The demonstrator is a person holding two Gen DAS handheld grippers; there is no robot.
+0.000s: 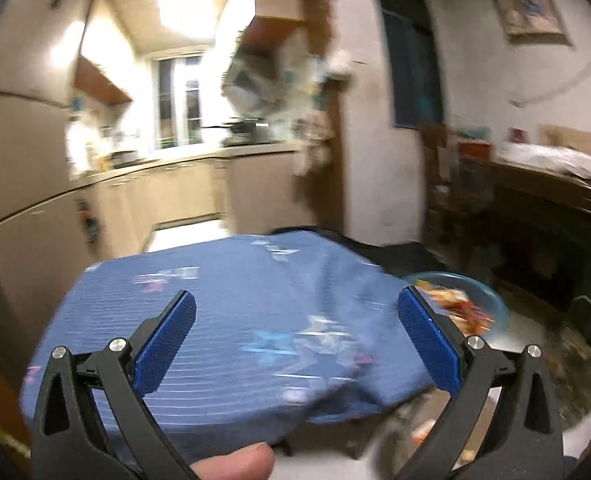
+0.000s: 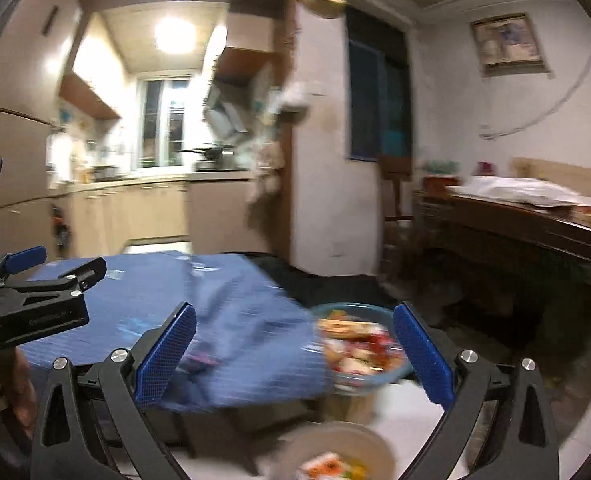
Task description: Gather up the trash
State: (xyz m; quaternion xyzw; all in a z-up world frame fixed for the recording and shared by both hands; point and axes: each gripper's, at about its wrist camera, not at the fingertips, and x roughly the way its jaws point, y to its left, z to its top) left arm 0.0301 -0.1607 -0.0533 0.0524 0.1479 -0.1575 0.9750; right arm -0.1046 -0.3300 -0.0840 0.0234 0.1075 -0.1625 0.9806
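Grippers, two, hand-held, both raised above a table draped in a blue striped cloth [image 1: 223, 320]; both views blurred by motion.

Left gripper [image 1: 297, 336]: jaws spread wide, blue textured pads facing each other, nothing between them; a fingertip [image 1: 235, 465] of the holding hand shows at the bottom edge of the left wrist view; seen also from the right wrist view at far left, in side profile over the cloth.

Right gripper [image 2: 295, 354]: jaws likewise wide apart, holding nothing; aimed toward the cloth's right edge.

Trash: crumpled wrappers [image 2: 359, 346], red, white and orange, heaped inside a clear blue-tinted bowl [image 2: 399, 372]; the bowl stands just beside the hanging right edge of the cloth, lying between the right gripper's pads in its own view, and just beyond the left gripper's right-hand pad in the left wrist view; individual pieces too smeared to tell apart.

Round pale container [image 2: 335, 444]: at the bottom of the right wrist view, below the bowl, with colourful scraps inside; kind unclear.

Background: lit kitchen [image 1: 167, 120] with window and counter; dark wooden sideboard [image 2: 535, 224] at right; framed picture [image 2: 507, 44] on the wall.
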